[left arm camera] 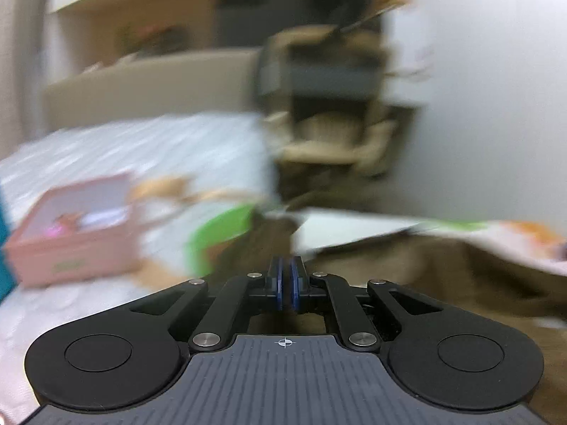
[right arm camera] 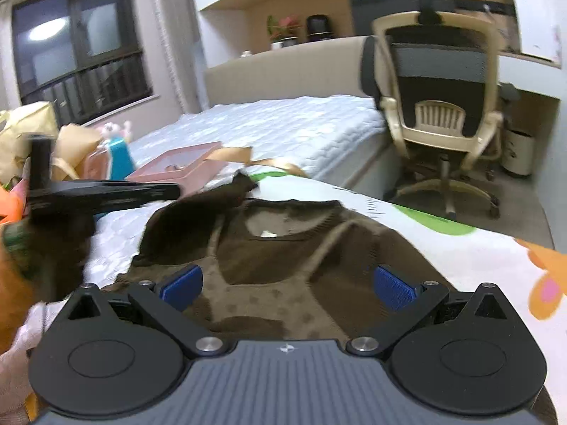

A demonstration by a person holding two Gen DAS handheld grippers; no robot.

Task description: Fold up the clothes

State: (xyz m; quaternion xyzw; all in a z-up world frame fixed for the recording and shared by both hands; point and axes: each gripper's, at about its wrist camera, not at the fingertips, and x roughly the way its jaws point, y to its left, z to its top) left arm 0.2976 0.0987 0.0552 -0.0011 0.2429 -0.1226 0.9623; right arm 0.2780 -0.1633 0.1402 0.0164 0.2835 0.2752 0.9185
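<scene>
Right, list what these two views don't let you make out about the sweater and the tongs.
- Left wrist view: motion blur smears everything past the left tongs; whether their closed pads pinch the brown sweater is unclear.
- Right wrist view: the sweater's hem is hidden under the open right tongs and their body.
- Right wrist view: the pink box contents are too small and partly blocked by the other gripper.

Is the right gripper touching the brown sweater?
Cannot tell. In the right wrist view the open right gripper hangs over the brown sweater, but contact is unclear.

Brown sweater (right arm camera: 283, 265) with tan straps and dots; pink box (right arm camera: 184, 173); blue pads on black fingers (right arm camera: 395, 288); white quilted bed (right arm camera: 276, 124).
</scene>
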